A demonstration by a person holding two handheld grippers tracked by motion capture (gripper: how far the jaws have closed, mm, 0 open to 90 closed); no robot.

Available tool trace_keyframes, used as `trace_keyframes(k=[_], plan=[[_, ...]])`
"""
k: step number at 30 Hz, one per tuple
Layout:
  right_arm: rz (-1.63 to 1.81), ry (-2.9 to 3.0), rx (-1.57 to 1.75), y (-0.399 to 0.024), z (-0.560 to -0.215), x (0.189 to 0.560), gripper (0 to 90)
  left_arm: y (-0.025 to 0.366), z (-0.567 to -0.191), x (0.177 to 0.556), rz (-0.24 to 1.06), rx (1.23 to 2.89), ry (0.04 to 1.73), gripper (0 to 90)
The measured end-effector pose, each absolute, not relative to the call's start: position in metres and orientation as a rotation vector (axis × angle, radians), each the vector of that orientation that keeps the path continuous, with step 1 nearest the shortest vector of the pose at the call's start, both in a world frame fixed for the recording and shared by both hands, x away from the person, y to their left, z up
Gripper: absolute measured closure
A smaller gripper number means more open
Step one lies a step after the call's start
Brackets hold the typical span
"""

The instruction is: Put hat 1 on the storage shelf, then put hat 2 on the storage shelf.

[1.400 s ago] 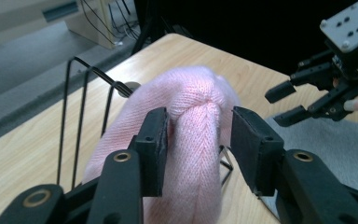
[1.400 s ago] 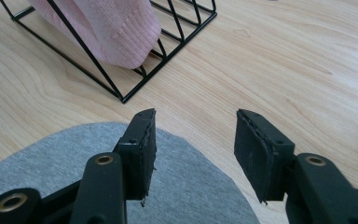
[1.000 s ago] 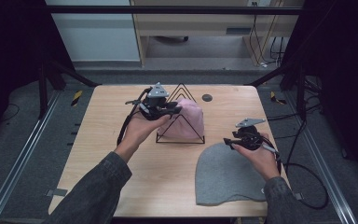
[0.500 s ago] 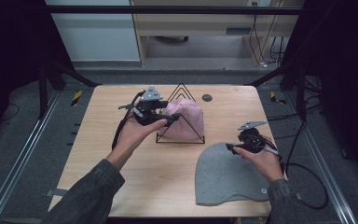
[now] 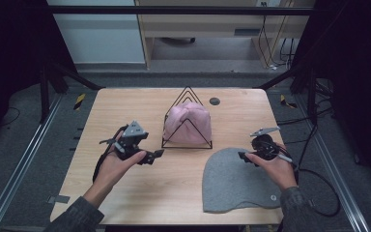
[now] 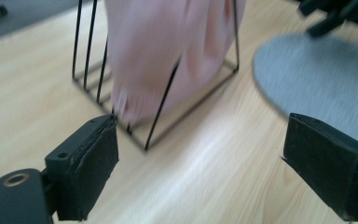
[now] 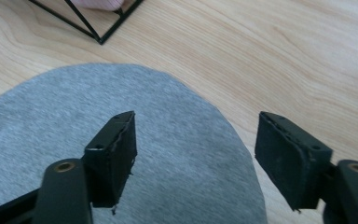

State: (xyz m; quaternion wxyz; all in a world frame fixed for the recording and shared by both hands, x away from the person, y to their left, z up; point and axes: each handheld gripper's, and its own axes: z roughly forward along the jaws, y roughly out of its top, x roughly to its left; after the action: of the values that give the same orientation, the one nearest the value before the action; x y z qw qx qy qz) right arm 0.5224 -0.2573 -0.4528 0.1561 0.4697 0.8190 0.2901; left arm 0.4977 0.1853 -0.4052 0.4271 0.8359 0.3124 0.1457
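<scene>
A pink knitted hat [image 5: 189, 123] hangs over a black wire pyramid stand [image 5: 178, 100] at the middle of the wooden table [image 5: 125, 104]. A grey hat [image 5: 232, 183] lies flat at the near right. My left gripper [image 5: 154, 155] is open and holds nothing, just left of and nearer than the stand. In the left gripper view the pink hat [image 6: 168, 51] and the stand [image 6: 161, 112] sit just beyond the left gripper [image 6: 200, 163]. My right gripper [image 5: 243, 157] is open over the grey hat's far edge. In the right gripper view the grey hat [image 7: 51, 112] lies under the right gripper [image 7: 196, 135].
A small dark round disc [image 5: 214, 101] sits on the table behind the stand. Cables [image 5: 319, 179] trail off the right edge. Metal rails [image 5: 24, 159] run along the floor on both sides. In the left gripper view the other gripper [image 6: 335, 14] shows above the grey hat [image 6: 317, 79].
My left gripper has drawn back from the pink hat on the stand, toward the near left. My right gripper has shifted slightly nearer, over the grey hat.
</scene>
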Motion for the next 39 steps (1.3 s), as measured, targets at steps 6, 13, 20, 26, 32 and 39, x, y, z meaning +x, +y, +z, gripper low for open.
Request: trace_keyframes(k=[6, 13, 20, 26, 32, 39], plan=[[0.809, 2.344, 1.392, -0.266, -0.457, 0.524, 36.2, 0.202, -0.438, 0.49, 0.337, 2.15, 0.825, 8.0], [0.814, 2.339, 1.442, -0.279, -0.463, 0.521, 42.5, 0.21, -0.455, 0.482, 0.348, 2.225, 0.85, 7.6], [0.816, 2.335, 1.452, -0.285, -0.463, 0.52, 44.2, 0.227, -0.456, 0.481, 0.412, 2.222, 0.915, 8.1], [0.783, 2.353, 1.466, -0.279, -0.469, 0.527, 40.8, 0.237, -0.459, 0.484, 0.406, 2.209, 0.953, 8.5], [0.725, 2.374, 1.46, -0.272, -0.475, 0.532, 38.0, 0.236, -0.46, 0.484, 0.42, 2.227, 0.938, 9.1], [0.67, 2.401, 1.441, -0.267, -0.479, 0.532, 38.9, 0.236, -0.459, 0.483, 0.428, 2.229, 0.935, 9.7]])
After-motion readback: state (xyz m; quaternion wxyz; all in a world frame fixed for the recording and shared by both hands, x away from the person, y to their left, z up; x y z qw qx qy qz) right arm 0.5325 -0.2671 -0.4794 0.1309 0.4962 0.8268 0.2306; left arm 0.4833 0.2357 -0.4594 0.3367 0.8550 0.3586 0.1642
